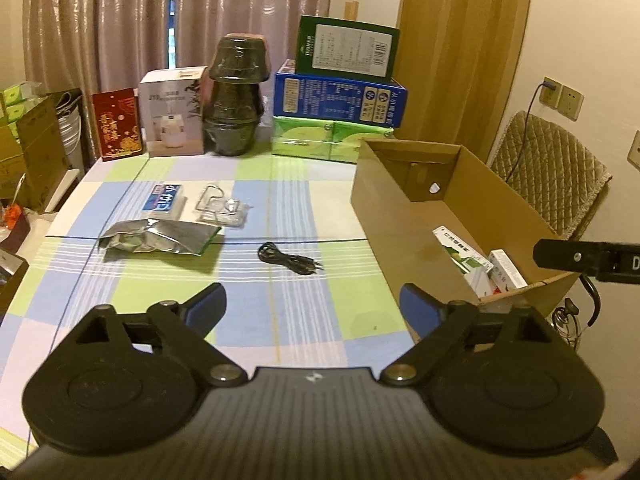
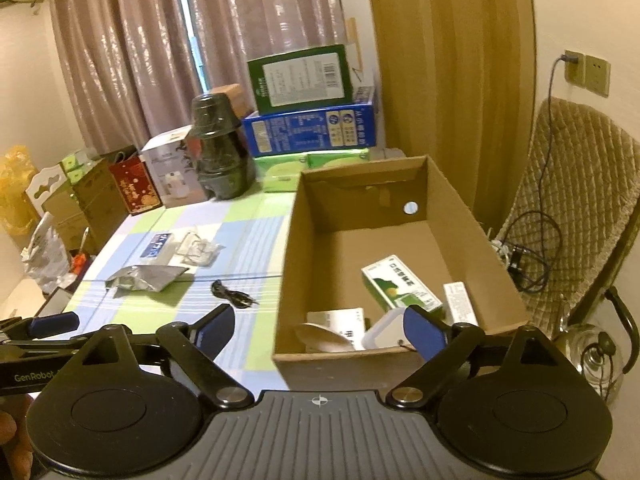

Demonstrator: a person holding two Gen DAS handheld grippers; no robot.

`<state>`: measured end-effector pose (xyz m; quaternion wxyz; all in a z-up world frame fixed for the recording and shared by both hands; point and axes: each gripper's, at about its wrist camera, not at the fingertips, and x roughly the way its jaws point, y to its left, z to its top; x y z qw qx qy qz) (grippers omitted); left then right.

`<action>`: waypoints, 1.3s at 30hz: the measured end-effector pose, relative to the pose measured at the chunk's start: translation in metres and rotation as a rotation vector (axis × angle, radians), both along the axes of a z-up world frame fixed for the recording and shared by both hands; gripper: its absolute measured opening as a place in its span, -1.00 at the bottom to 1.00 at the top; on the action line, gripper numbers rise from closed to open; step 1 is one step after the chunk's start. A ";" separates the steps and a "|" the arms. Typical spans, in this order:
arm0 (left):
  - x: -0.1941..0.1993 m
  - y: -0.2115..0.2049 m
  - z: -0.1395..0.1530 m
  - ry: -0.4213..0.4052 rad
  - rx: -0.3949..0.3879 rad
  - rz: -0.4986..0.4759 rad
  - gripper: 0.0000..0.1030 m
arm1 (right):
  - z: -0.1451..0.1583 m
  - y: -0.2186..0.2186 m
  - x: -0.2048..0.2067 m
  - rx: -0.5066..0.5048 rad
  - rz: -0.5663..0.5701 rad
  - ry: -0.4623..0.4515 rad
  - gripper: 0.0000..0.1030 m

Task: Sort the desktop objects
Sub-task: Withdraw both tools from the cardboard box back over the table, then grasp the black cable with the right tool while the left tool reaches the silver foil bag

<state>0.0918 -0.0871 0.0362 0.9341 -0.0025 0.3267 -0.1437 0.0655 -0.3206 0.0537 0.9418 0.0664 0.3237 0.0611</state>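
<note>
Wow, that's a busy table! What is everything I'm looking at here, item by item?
Cardboard box: one, brown, open, right side of table.
Green-and-white carton: one, inside the cardboard box.
White cartons: at least two, inside the box near the front.
Black cable: one, coiled, table centre.
Foil pouch: one, silver, left of cable.
Blue-and-white packet: one, behind pouch.
Clear wrapper with wire hook: one, beside packet.
Stacked dark bowls: one wrapped stack, table rear.
Blue box: one, rear, under a green box.
Checked tablecloth: blue, green, white.
Left tool: one, black with blue pads, open.
Right tool: same, open, at the box's near edge.
</note>
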 end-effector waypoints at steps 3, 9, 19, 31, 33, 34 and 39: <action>-0.001 0.008 0.002 -0.004 -0.003 0.014 0.93 | 0.001 0.010 0.001 -0.004 0.020 -0.002 0.79; -0.002 0.023 0.003 -0.001 -0.005 0.037 0.97 | 0.000 0.025 0.001 -0.010 0.046 -0.002 0.88; 0.000 0.051 -0.001 0.010 0.000 0.073 0.97 | -0.001 0.046 0.001 -0.015 0.095 -0.008 0.96; 0.014 0.098 -0.005 0.014 0.032 0.127 0.97 | -0.017 0.084 0.009 -0.049 0.219 0.008 0.96; 0.018 0.105 -0.006 0.013 0.060 0.114 0.97 | -0.020 0.090 0.012 -0.068 0.251 0.011 0.96; 0.020 0.108 -0.006 0.014 0.073 0.105 0.97 | -0.021 0.093 0.015 -0.080 0.269 0.012 0.96; 0.036 0.121 -0.013 0.032 0.138 0.004 0.97 | -0.025 0.112 0.032 -0.148 0.380 0.015 0.96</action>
